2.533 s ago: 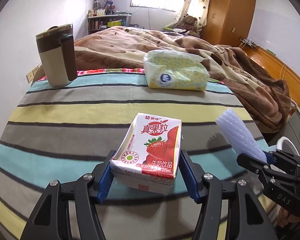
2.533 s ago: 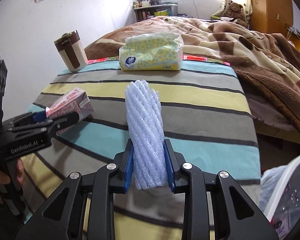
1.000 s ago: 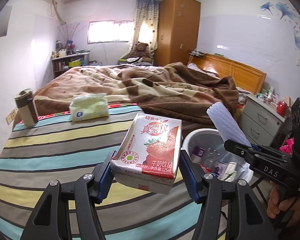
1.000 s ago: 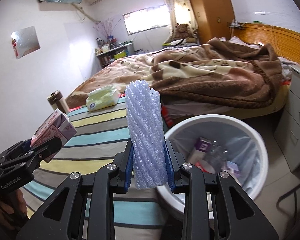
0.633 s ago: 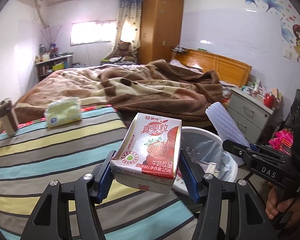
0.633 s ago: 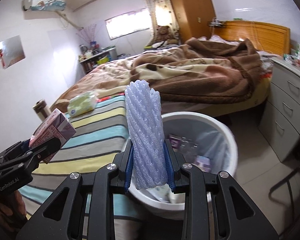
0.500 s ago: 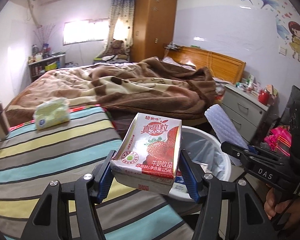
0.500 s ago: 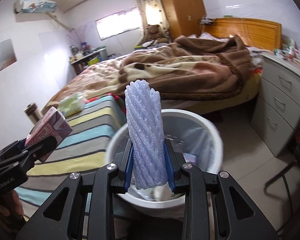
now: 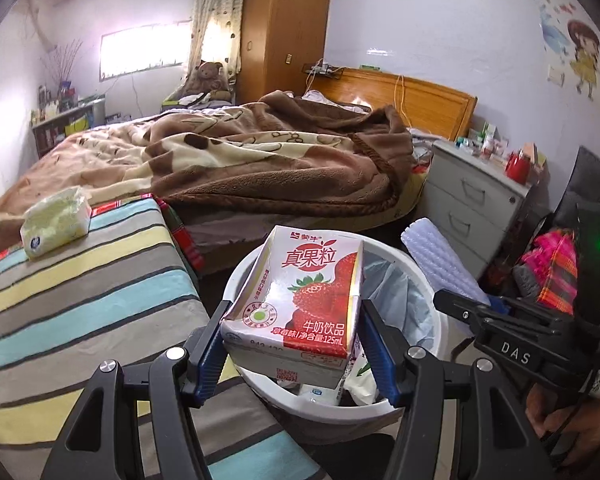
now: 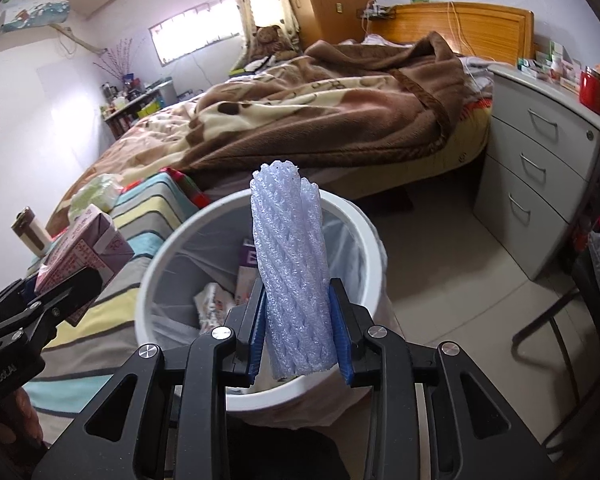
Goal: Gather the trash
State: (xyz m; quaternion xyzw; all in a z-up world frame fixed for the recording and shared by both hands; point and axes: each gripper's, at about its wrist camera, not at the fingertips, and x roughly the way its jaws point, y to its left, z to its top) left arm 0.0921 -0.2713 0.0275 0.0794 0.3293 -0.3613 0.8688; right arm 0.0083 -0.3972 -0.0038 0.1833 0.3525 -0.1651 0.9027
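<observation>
My left gripper (image 9: 294,320) is shut on a strawberry milk carton (image 9: 312,292) and holds it upright above the white trash bin (image 9: 332,410). The right gripper (image 10: 297,304) has a pale blue foam net roll (image 10: 290,248) between its blue pads. Its jaws are opening, the pads still touch the roll, and the roll leans slightly. It hangs over the bin's rim (image 10: 152,280), which has a plastic liner and several bits of trash inside. In the left wrist view the right gripper (image 9: 464,312) and the roll (image 9: 440,264) are at the bin's right. The right wrist view shows the left gripper (image 10: 60,292) with the carton (image 10: 88,248) at the bin's left.
A striped surface (image 9: 80,300) borders the bin on the left, with a tissue pack (image 9: 56,220) and a thermos (image 10: 30,232) on it. Behind is a bed with a brown blanket (image 9: 260,160). A grey drawer cabinet (image 10: 540,168) and a chair frame (image 10: 548,320) stand to the right.
Both grippers have swung from above the striped surface to above the bin and dipped towards it. The foam roll now leans a little between the right pads.
</observation>
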